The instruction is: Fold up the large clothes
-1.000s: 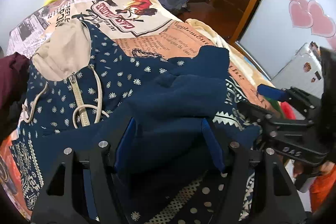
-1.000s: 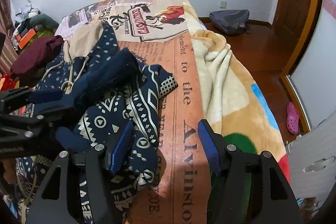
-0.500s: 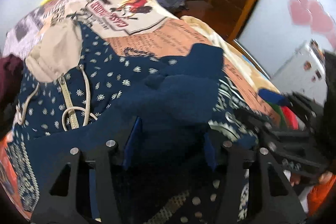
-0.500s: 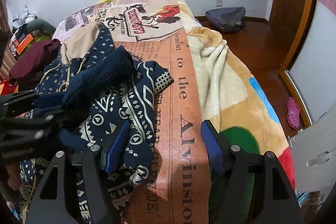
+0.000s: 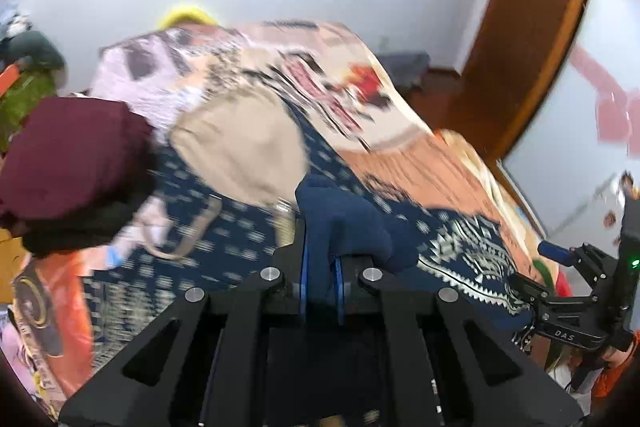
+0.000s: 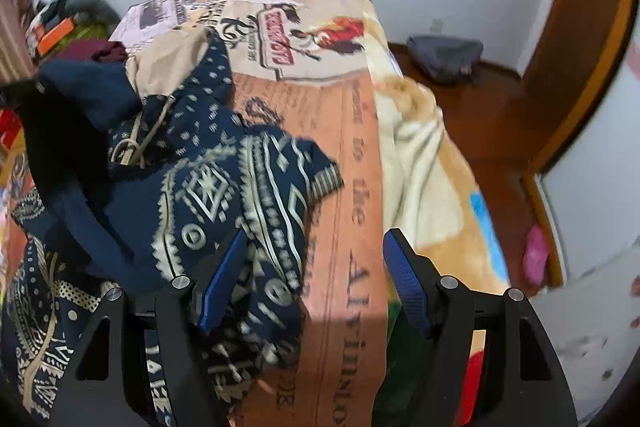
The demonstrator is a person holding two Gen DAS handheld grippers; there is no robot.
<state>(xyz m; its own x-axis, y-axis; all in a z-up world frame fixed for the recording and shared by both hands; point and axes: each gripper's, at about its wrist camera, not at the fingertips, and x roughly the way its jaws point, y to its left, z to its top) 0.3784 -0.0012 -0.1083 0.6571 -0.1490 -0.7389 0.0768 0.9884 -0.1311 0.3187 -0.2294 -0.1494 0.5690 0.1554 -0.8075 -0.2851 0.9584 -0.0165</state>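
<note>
A navy patterned hoodie (image 5: 240, 227) with a beige hood (image 5: 240, 147) lies on the bed; it also shows in the right wrist view (image 6: 224, 187). My left gripper (image 5: 321, 267) is shut on the hoodie's plain navy sleeve cuff (image 5: 340, 219) and holds it lifted above the garment. My right gripper (image 6: 316, 283) is open and empty, its left finger over the patterned hem, its right finger over the blanket. The right gripper shows at the right edge of the left wrist view (image 5: 560, 291).
A newspaper-print blanket (image 6: 360, 155) covers the bed. A maroon garment (image 5: 72, 155) lies at the left. A grey bag (image 6: 444, 55) sits on the wooden floor by the door (image 5: 532, 39). A pink slipper (image 6: 536, 259) lies on the floor at the right.
My left gripper closed on the navy sleeve cuff and lifted it up and left toward the hood. My right gripper stayed open over the hem.
</note>
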